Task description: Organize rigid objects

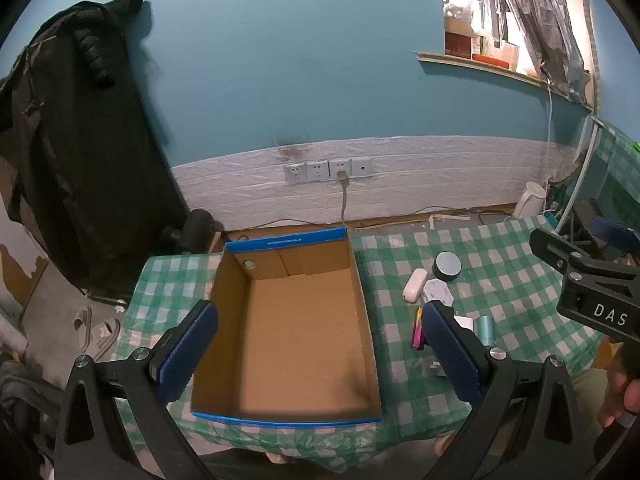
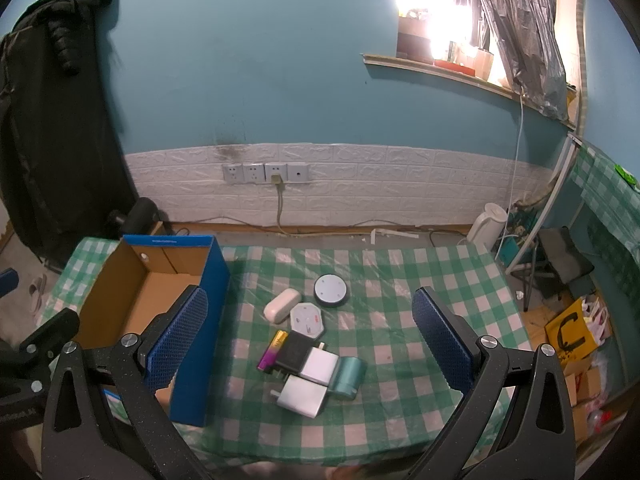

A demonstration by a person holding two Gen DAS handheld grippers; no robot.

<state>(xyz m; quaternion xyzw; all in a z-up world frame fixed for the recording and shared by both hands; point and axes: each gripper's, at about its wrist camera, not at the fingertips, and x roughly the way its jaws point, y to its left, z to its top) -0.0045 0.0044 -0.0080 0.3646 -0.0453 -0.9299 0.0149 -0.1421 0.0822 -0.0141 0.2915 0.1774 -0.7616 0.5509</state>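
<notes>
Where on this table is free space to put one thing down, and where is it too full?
Free: the cardboard box floor, and the tablecloth right of the grey round puck. Crowded: the cluster from the white case to the white charger.

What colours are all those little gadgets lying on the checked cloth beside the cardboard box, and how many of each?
White: 4 (oval case, octagonal plug, two chargers)
Grey: 1 (round puck)
Black: 1 (flat block)
Teal: 1 (cylinder)
Yellow-purple: 1 (battery)
Total: 8
</notes>
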